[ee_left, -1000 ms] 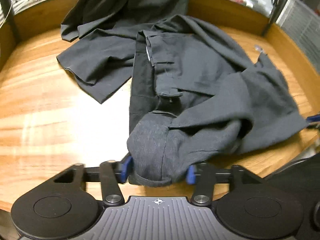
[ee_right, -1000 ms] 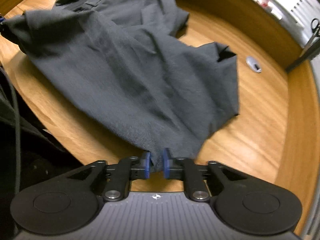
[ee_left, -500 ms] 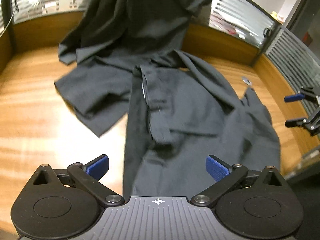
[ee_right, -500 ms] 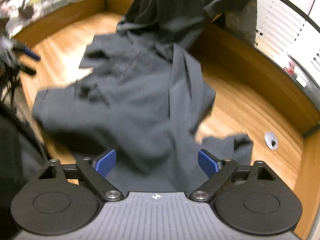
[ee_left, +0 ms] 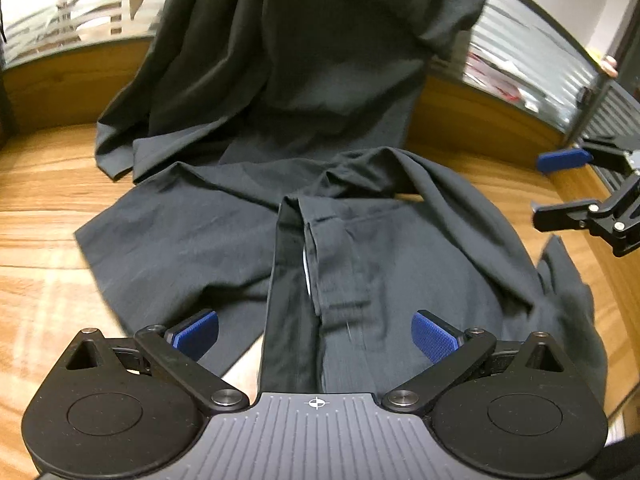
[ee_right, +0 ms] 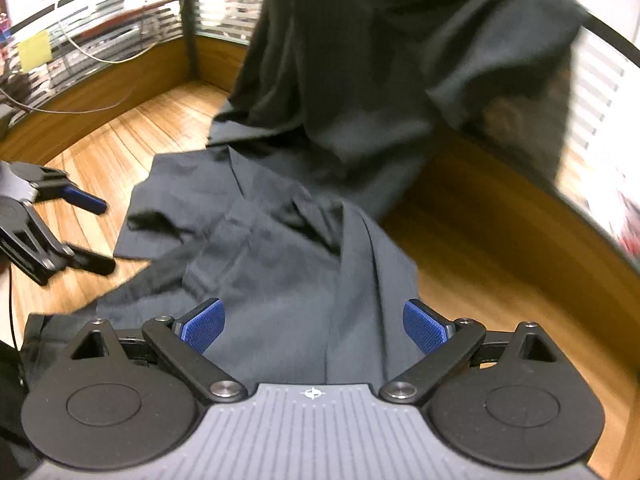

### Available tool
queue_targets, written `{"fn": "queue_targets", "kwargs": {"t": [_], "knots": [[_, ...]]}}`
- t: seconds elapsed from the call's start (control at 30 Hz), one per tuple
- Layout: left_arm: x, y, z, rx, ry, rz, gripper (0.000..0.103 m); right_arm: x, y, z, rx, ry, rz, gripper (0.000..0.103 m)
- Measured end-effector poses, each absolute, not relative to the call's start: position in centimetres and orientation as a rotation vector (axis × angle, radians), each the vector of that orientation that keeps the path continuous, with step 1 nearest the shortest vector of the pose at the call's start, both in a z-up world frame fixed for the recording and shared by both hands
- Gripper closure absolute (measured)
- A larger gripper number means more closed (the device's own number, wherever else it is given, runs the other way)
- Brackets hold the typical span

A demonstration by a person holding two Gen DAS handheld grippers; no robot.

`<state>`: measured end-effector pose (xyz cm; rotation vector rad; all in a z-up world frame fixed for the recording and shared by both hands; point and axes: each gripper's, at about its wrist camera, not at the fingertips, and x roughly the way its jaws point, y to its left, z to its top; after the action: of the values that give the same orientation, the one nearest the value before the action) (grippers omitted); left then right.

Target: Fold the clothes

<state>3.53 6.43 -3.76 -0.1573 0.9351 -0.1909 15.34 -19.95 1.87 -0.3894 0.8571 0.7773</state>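
Your left hand-held gripper (ee_left: pixel 315 336) is standing wide, its blue pads (ee_left: pixel 196 334) spread well apart and pressing on nothing; the dark trousers (ee_left: pixel 360 248) are lying below and beyond the gap, not gripped. Your right hand-held gripper (ee_right: pixel 314 326) is likewise spread wide with nothing pinched between its pads (ee_right: pixel 425 331), and it is hovering over the same dark cloth. In the left wrist view your right hand-held gripper is showing at the right edge, above the right side of the surface (ee_left: pixel 44 248); in the right wrist view your left one is showing at the left edge, apart from the cloth.

The trousers are lying crumpled on the wooden surface, waistband and fly seam (ee_left: pixel 310 268) running from the near edge toward the middle, one fold reaching out to the left. Farther back, a second dark garment (ee_left: pixel 288 52) is hanging down from above the far raised wooden rim (ee_left: pixel 472 120), its lower edge resting on the surface and touching the trousers. Beyond the rim, striped glass panels (ee_left: pixel 516 64) are standing. The right wrist view is blurring somewhat.
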Motion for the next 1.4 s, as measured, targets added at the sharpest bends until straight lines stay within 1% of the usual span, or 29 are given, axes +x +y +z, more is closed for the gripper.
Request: {"fn": "queue_targets", "kwargs": {"t": [0.23, 0.33, 0.77, 0.83, 0.87, 0.9, 0.93, 0.97, 1.0, 1.03, 1.07, 1.17, 1.4], "knots": [[7.0, 5.8, -6.3, -0.139, 0.959, -0.219, 0.0, 21.1, -12.9, 0.8, -0.42, 0.846, 0.887, 0.008], [7.2, 5.4, -6.8, -0.085, 0.972, -0.243, 0.0, 23.1, -9.7, -0.4, -0.434, 0.856, 0.955, 0.013], [6.5, 5.4, -7.4, -0.107, 0.984, -0.227, 0.0, 27.9, 3.8, -7.3, -0.543, 0.894, 1.18, 0.016], [6.5, 5.4, -7.6, -0.106, 0.988, -0.223, 0.0, 28.3, 5.4, -8.4, -0.558, 0.902, 1.19, 0.02], [6.5, 5.3, -7.7, -0.104, 0.989, -0.219, 0.0, 28.5, 5.9, -8.8, -0.567, 0.905, 1.192, 0.028], [6.6, 5.3, -7.9, -0.102, 0.989, -0.215, 0.0, 28.6, 6.6, -9.3, -0.577, 0.911, 1.194, 0.041], [6.7, 5.2, -8.0, -0.101, 0.99, -0.212, 0.0, 28.7, 7.1, -9.7, -0.579, 0.92, 1.187, 0.048], [6.8, 5.3, -8.1, -0.103, 0.989, -0.207, 0.0, 28.9, 7.2, -9.9, -0.574, 0.925, 1.179, 0.065], [7.0, 5.3, -8.3, -0.105, 0.989, -0.203, 0.0, 29.0, 7.4, -10.1, -0.567, 0.931, 1.17, 0.086], [7.2, 5.3, -8.4, -0.108, 0.99, -0.2, 0.0, 29.1, 7.2, -10.3, -0.563, 0.934, 1.159, 0.097], [7.4, 5.2, -8.6, -0.11, 0.991, -0.198, 0.0, 29.1, 7.0, -10.2, -0.557, 0.932, 1.141, 0.101], [7.8, 5.1, -9.0, -0.113, 0.995, -0.205, 0.0, 29.2, 5.5, -8.9, -0.507, 0.906, 1.1, 0.101], [9.1, 4.8, -9.4, -0.089, 0.986, -0.212, 0.001, 29.4, 0.0, -3.6, -0.41, 0.842, 0.998, 0.101]]}}
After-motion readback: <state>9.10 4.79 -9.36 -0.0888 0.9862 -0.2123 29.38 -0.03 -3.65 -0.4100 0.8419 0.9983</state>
